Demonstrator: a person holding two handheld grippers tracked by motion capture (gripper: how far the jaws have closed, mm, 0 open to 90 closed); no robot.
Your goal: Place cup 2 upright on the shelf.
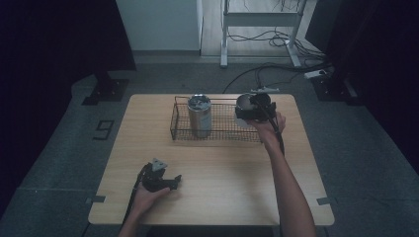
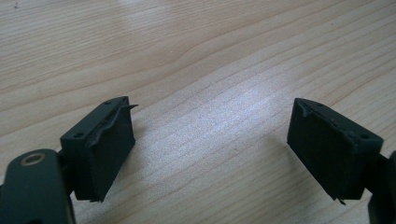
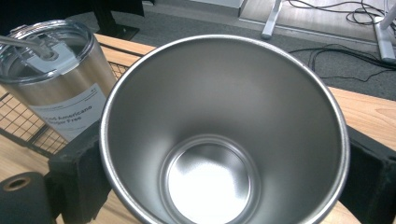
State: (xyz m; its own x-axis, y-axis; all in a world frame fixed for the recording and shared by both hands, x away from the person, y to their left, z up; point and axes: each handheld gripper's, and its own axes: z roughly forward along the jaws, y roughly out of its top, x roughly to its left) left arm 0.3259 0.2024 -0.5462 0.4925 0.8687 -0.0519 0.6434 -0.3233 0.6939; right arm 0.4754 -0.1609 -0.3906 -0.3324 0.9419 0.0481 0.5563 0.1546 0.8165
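Note:
My right gripper [image 1: 250,111] is shut on an open steel cup [image 1: 244,103], held upright at the right end of a black wire basket [image 1: 217,132]. In the right gripper view the black jaws press the cup's [image 3: 224,116] sides, and its inside is bare. Whether the cup rests on the basket floor I cannot tell. A lidded steel tumbler [image 1: 199,116] with a white label stands in the basket's left half, to the left of the cup [image 3: 56,79]. My left gripper [image 1: 172,181] lies low on the table near its front left, open, with bare wood between its pads [image 2: 210,121].
The wooden table [image 1: 222,173] has the basket along its far edge. Beyond it are a grey floor, cables [image 1: 276,69] and white desk legs [image 1: 225,34]. A dark stand base [image 1: 106,91] sits past the table's far left corner.

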